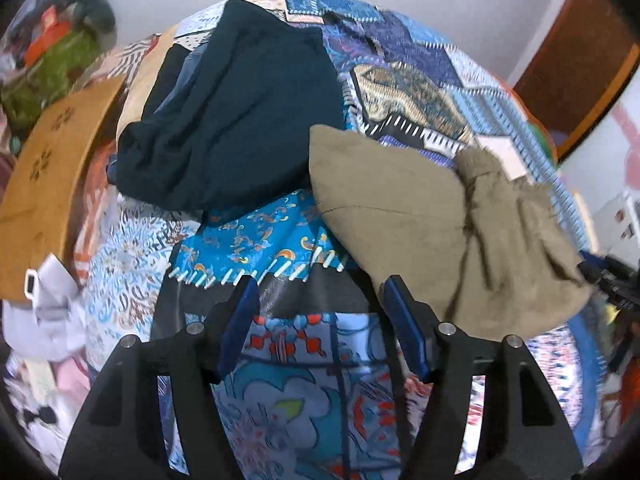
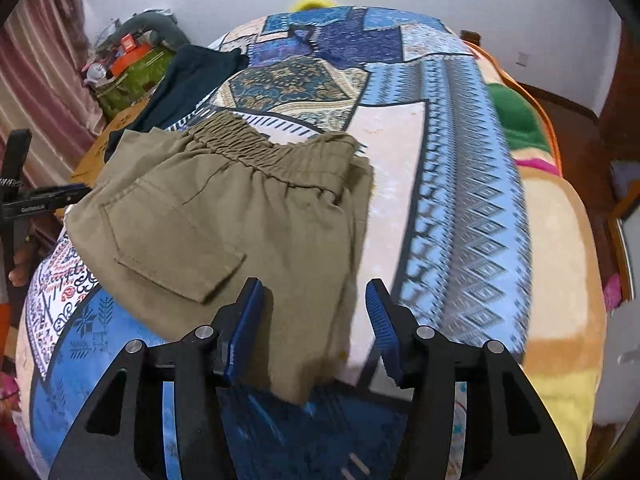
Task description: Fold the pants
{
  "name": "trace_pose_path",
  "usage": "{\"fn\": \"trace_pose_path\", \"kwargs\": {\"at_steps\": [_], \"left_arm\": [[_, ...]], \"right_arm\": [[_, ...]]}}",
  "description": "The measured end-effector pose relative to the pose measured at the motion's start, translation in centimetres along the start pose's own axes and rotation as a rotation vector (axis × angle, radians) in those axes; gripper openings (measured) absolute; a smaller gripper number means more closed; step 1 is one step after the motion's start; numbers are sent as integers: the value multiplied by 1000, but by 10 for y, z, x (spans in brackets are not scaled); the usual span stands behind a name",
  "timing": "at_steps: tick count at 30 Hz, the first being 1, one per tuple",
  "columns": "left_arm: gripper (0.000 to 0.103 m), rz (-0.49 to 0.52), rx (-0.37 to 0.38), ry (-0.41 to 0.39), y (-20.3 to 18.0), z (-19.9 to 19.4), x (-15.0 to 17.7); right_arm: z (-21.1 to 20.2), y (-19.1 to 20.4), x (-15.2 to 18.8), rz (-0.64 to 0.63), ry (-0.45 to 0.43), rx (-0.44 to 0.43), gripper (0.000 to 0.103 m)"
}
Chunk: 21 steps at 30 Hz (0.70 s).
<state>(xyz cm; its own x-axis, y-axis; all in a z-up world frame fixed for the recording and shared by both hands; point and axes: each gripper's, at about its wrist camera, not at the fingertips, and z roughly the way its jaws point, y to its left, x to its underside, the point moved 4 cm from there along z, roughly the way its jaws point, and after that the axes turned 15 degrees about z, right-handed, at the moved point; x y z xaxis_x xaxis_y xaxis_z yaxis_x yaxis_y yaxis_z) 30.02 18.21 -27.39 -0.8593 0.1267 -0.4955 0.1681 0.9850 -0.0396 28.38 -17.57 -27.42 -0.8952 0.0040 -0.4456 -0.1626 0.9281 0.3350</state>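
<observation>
Dark navy garment (image 1: pixel 236 108) lies bunched on the far left of the bed, w/ a green bag (image 2: pixel 132 76) and clutter beyond it by the wall; a wooden board (image 1: pixel 48 184) runs along the bed's left edge. The olive pants (image 2: pixel 224 216) lie on the patchwork bedspread (image 2: pixel 460 168), just right of the navy garment, touching or nearly so. Elastic waistband at the far end, patch pocket facing up, long axis running near-to-far; near end reaches the right gripper (image 2: pixel 314 308). Its blue fingers (image 2: pixel 246 320) stand wide apart, cloth edge between them, nothing pinched. Left gripper (image 1: pixel 320 304) fingers also wide apart, holding nothing, over bare bedspread just left of the pants. Open bedspread to the right of the pants, up to a blanket (image 2: pixel 560 240) at the bed's right edge. Some motion blur.
</observation>
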Motion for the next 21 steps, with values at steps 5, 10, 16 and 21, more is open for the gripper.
{"fn": "trace_pose_path", "kwargs": {"at_steps": [5,10,16,21], "left_arm": [[65,-8,41,-45,-11,-12,-8],[64,-25,126,4,-24,9,-15],[60,-38,158,51,-33,37,-21],[60,-45,179,58,-32,51,-35]], "right_arm": [[-9,-2,-8,34,-28,-17,54],[4,-3,-18,91,-18,-53,57],[36,-6,-22,133,57,-77,57],[53,-12,-29,193,79,-151,57]]}}
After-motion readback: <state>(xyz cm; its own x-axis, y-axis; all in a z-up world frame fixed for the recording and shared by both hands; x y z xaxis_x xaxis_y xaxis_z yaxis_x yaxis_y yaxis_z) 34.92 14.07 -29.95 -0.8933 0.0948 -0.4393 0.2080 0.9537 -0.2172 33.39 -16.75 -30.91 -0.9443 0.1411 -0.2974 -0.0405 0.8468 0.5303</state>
